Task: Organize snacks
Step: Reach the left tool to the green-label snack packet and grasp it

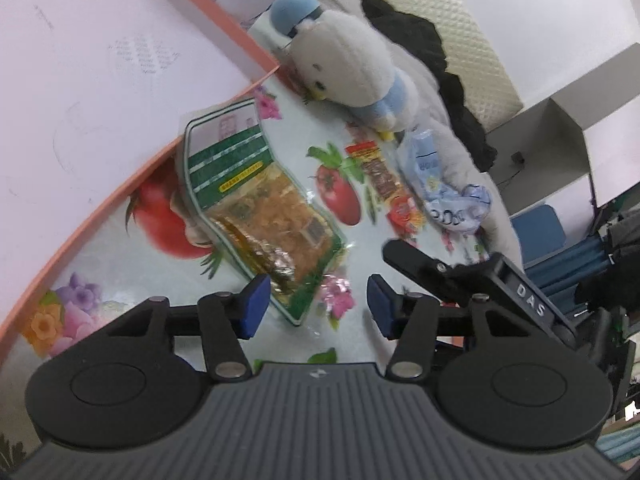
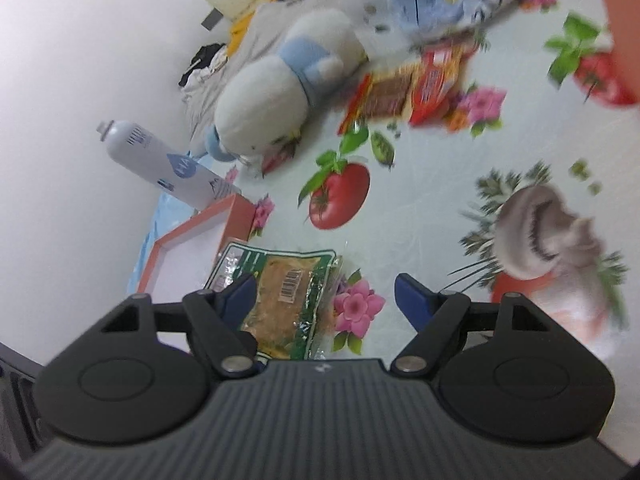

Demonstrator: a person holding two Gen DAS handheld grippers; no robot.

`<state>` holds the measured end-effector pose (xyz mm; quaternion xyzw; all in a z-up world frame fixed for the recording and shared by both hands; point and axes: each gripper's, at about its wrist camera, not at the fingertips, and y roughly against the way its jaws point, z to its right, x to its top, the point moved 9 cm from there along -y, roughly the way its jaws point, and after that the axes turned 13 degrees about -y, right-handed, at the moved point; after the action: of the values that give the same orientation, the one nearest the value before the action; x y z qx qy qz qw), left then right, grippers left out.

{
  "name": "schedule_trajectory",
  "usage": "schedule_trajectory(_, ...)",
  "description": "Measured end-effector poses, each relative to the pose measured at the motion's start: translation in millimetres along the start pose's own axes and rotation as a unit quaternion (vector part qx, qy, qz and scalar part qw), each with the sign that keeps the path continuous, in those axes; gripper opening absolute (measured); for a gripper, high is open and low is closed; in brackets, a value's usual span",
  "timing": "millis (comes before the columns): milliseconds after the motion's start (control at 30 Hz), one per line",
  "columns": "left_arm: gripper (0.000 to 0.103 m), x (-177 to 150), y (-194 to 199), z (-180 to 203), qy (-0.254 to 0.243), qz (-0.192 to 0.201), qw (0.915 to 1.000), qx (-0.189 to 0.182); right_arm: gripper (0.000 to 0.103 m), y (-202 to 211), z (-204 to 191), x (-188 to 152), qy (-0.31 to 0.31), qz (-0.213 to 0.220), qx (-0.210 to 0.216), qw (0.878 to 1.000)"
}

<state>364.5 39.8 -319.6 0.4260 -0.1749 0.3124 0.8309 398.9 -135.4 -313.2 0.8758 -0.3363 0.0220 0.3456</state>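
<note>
A green snack packet (image 1: 256, 208) with brown contents lies flat on the flowered tablecloth (image 1: 352, 340), its far end against a pink box with an orange rim (image 1: 100, 100). My left gripper (image 1: 318, 304) is open, and the packet's near corner lies between its blue pads without being pressed. In the right wrist view the same packet (image 2: 288, 292) lies between the jaws of my open right gripper (image 2: 326, 296), close to the left finger. A black finger (image 1: 416, 260) of the right gripper reaches in from the right of the left wrist view.
A red-brown snack bar (image 1: 380, 176), a red packet (image 2: 436, 76) and a blue-white packet (image 1: 432, 176) lie farther back. A white and blue plush toy (image 1: 352, 72) lies beside the box. A white bottle (image 2: 160, 160) stands by the wall; a grey cloth (image 2: 540, 236) lies to the right.
</note>
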Motion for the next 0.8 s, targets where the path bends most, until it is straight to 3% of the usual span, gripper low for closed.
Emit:
schedule_trajectory(67, 0.05, -1, -3, -7, -0.004, -0.002, 0.9999, 0.014, 0.075, -8, -1, 0, -0.015, -0.007, 0.023, 1.0)
schedule_trajectory(233, 0.033, 0, -6, -23, 0.027, 0.001, 0.9996, 0.006, 0.072, -17, 0, 4, -0.08, -0.038, 0.057, 0.994)
schedule_trajectory(367, 0.021, -3, -6, -33, 0.046, 0.002, 0.9989, 0.0, 0.056, -28, 0, -2, -0.105, -0.074, 0.07, 0.989)
schedule_trajectory(433, 0.015, -4, -6, -36, 0.056, 0.002, 0.9984, -0.004, 0.043, -33, -1, -7, -0.11, -0.092, 0.069, 0.987)
schedule_trajectory(467, 0.015, -4, -6, -38, 0.063, 0.002, 0.998, -0.008, 0.038, -36, -1, -10, -0.111, -0.097, 0.064, 0.987)
schedule_trajectory(500, 0.015, -5, -5, -40, 0.07, 0.003, 0.9975, -0.012, 0.023, -37, 0, -14, -0.108, -0.101, 0.053, 0.988)
schedule_trajectory(533, 0.015, -5, -4, -41, 0.075, 0.004, 0.9971, -0.015, 0.015, -38, 1, -16, -0.104, -0.101, 0.044, 0.989)
schedule_trajectory(700, 0.021, -9, 2, -40, 0.11, 0.007, 0.9931, -0.039, 0.011, -25, -2, -13, -0.113, -0.08, 0.042, 0.989)
schedule_trajectory(767, 0.026, -11, 3, -44, 0.158, 0.009, 0.985, -0.067, 0.01, -18, -1, -12, -0.125, -0.075, 0.045, 0.988)
schedule_trajectory(800, 0.034, -10, 5, -45, 0.178, 0.014, 0.9809, -0.077, 0.01, -14, -1, -11, -0.134, -0.072, 0.048, 0.987)
